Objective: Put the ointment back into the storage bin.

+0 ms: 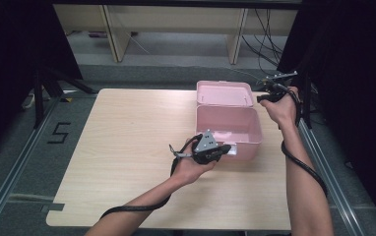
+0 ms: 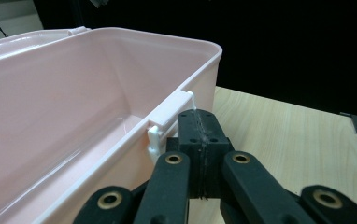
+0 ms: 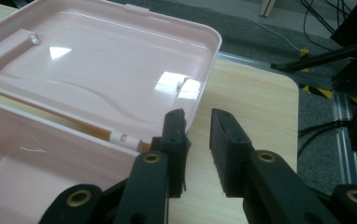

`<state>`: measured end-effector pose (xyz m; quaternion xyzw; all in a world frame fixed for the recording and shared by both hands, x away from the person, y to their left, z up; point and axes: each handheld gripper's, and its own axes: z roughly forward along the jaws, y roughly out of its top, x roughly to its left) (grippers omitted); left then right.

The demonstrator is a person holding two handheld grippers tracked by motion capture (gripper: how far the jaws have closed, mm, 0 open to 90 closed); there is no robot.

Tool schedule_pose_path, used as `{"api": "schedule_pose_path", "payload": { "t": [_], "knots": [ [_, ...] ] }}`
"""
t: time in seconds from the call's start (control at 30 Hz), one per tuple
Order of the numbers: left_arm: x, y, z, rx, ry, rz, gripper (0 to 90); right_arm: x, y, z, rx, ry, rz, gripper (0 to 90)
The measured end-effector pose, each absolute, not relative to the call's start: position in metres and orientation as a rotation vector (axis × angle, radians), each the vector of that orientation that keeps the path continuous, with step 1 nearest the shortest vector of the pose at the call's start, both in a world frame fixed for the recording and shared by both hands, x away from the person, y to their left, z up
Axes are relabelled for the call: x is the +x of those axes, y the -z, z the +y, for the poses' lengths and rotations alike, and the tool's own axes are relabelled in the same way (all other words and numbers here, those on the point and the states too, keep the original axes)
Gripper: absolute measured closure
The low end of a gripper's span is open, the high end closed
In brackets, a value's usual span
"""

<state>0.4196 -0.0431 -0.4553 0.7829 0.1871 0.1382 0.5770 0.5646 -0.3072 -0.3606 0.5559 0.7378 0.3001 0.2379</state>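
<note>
Pink plastic is what the work turns on: a lunch-style box (image 1: 229, 127) sits toward the right of the pale wooden table (image 1: 127, 147), its lid (image 1: 224, 93) thrown fully back on the hinge and lying flat behind it, so the opening looks done. Nearest the person, the left gripper (image 1: 224, 149) is at the box's front wall, its jaws clenched tight together with nothing between them; in the left gripper view the closed tips (image 2: 200, 128) rest just beside the small white latch tab (image 2: 169, 116) on the rim, touching or almost touching it, I can't say which. The inside of the box (image 2: 74, 107) appears empty, smooth and glossy. Farther off, the right gripper (image 1: 269, 88) hangs by the far right corner of the lid, jaws parted and gripping nothing; in the right gripper view its pads (image 3: 197, 140) straddle bare tabletop just off the lid's edge (image 3: 120, 60), near the hinge. My guess is the lid has been let go and whatever follows, filling or closing, has not begun.
</note>
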Motion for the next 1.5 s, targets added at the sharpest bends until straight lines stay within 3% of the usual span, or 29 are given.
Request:
{"api": "schedule_pose_path", "payload": {
  "t": [0.57, 1.5],
  "knots": [
    [0.421, 0.462, -0.046, 1.830, -0.343, 0.433, 89.6, 0.581, 0.361, -0.307, 1.548, -0.825, 1.971, 71.1],
    [0.421, 0.464, -0.047, 1.823, -0.341, 0.441, 89.5, 0.621, 0.371, -0.303, 1.630, -0.813, 1.947, 73.1]
  ]
}}
